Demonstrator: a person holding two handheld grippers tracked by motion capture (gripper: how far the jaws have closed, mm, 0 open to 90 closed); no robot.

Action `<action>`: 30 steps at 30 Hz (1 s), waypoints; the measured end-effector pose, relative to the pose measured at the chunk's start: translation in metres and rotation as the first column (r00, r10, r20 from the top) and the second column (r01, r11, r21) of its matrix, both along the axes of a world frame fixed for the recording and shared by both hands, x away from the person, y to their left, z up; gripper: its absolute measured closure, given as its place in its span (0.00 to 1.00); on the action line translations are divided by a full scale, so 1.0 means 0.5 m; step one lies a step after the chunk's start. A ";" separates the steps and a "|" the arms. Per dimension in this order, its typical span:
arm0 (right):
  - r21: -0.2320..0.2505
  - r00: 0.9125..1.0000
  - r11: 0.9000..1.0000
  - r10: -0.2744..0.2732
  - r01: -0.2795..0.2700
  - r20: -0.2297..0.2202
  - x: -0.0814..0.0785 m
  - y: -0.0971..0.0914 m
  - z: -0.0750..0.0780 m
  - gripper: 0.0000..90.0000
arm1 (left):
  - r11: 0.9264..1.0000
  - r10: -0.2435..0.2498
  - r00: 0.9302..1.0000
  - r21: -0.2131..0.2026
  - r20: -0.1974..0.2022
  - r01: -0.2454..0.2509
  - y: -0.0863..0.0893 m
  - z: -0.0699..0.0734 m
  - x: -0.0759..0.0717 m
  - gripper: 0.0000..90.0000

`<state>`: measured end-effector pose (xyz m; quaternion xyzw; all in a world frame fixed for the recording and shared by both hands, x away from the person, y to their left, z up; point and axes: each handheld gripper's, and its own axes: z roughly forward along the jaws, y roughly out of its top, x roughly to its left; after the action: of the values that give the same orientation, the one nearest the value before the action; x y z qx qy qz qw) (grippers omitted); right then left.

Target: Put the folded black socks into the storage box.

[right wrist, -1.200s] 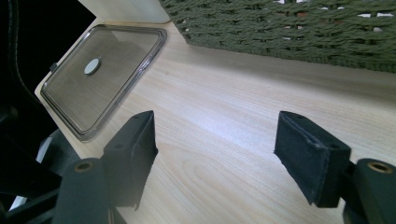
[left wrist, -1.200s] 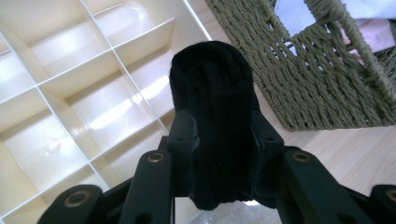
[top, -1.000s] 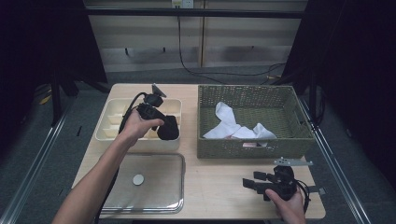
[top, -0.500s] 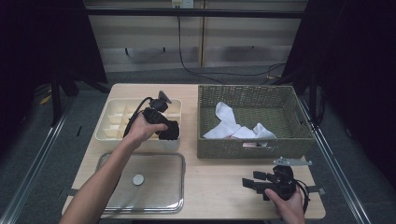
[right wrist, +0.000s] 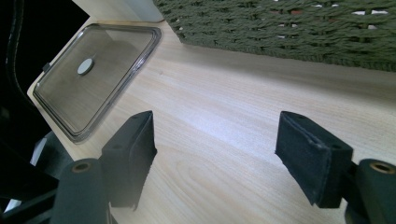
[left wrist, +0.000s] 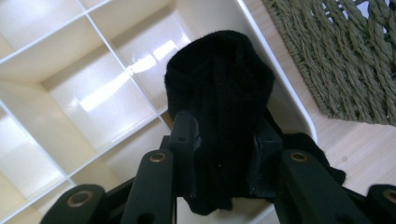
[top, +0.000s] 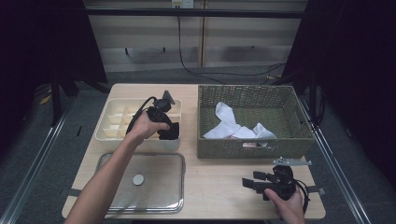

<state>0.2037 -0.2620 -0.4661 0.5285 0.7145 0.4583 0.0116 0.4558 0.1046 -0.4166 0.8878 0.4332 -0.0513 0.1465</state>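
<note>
Placement step: left gripper [left wrist: 219, 154] clamped on rolled black fabric sock [left wrist: 219, 93], poised over near-corner cell of cream plastic divided tray [top: 114, 133]. Right gripper [right wrist: 219, 158] idle, jaws apart. Next, probably: lowering into cell, then release.

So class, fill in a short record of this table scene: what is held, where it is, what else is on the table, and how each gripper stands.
held item: black knitted sock, clamped between the left gripper jaws
position: over the corner compartments of the cream plastic divided tray, at its edge nearest the basket
basket: green woven rectangular basket holding white cloth items
lid: clear plastic lid with a round knob, flat on the pale wooden table
right gripper: jaws wide apart, nothing between them, low over the table
</note>
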 end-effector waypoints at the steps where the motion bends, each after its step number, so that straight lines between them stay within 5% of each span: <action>1: 0.001 1.000 1.000 0.001 -0.001 0.001 0.000 0.000 0.000 0.31 | 1.000 -0.001 1.000 0.004 -0.001 0.001 -0.002 -0.001 0.000 0.76; 15: -0.001 1.000 1.000 0.018 -0.018 0.002 0.005 0.007 -0.001 0.31 | 1.000 -0.026 0.999 0.010 0.026 0.026 -0.012 -0.024 -0.016 0.76; 18: 0.000 1.000 1.000 0.020 -0.020 0.002 0.006 0.007 -0.001 0.31 | 1.000 -0.021 1.000 -0.011 -0.004 0.021 -0.008 -0.034 -0.009 0.76; 30: 0.003 1.000 1.000 0.022 -0.022 0.002 0.004 0.006 -0.003 0.31 | 1.000 -0.030 1.000 0.004 -0.002 0.030 -0.013 -0.045 -0.010 0.77</action>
<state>0.2059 -0.2590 -0.4675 0.5203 0.7196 0.4599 0.0064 0.4508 0.0983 -0.4390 0.8945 0.4200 -0.0535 0.1437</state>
